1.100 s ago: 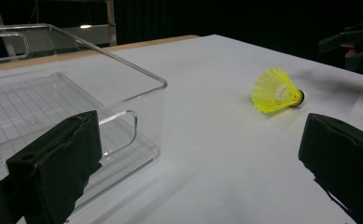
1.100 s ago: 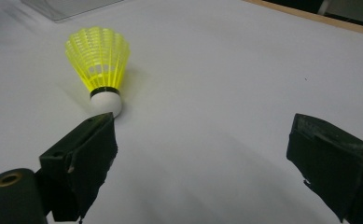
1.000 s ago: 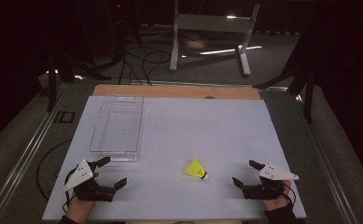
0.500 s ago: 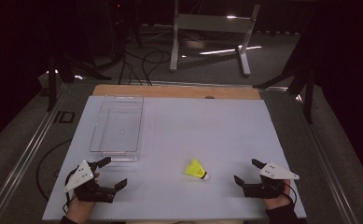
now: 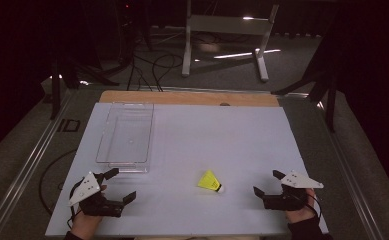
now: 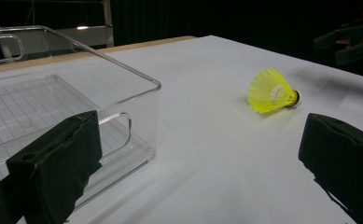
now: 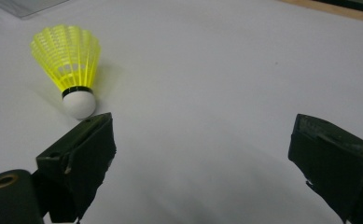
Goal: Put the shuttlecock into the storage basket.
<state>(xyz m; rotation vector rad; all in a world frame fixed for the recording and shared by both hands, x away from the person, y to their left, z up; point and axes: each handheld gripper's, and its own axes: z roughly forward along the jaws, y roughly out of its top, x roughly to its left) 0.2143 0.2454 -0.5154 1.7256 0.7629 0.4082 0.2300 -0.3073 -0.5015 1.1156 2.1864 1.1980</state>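
1. A yellow shuttlecock (image 5: 209,180) lies on its side on the white desk (image 5: 217,135). Its white cork tip points toward the right tool (image 5: 268,182), and its skirt flares away toward the far left.
2. In the right tool view, the shuttlecock (image 7: 71,65) sits just ahead of the left-hand jaw. The cork is near that jaw's tip but apart from it, outside the gap between the jaws.
3. The right tool has its jaws spread wide and holds nothing. It rests low at the near right edge of the desk, carried by the person's right hand (image 5: 298,207).
4. The left tool (image 5: 116,185) also has its jaws spread wide and empty. It sits at the near left of the desk in the person's left hand (image 5: 88,220).
5. In the left tool view, the shuttlecock (image 6: 270,92) lies ahead and to the right, well apart from both jaws.
6. A clear plastic bin (image 5: 126,133), empty, stands just beyond the left tool. In the left tool view its near corner (image 6: 137,116) is close behind the left-hand jaw.
7. A strip of wood (image 5: 189,97) shows along the desk's far edge.
8. Beyond the desk, a dark floor carries cables (image 5: 157,65) and a grey metal stand (image 5: 227,35).
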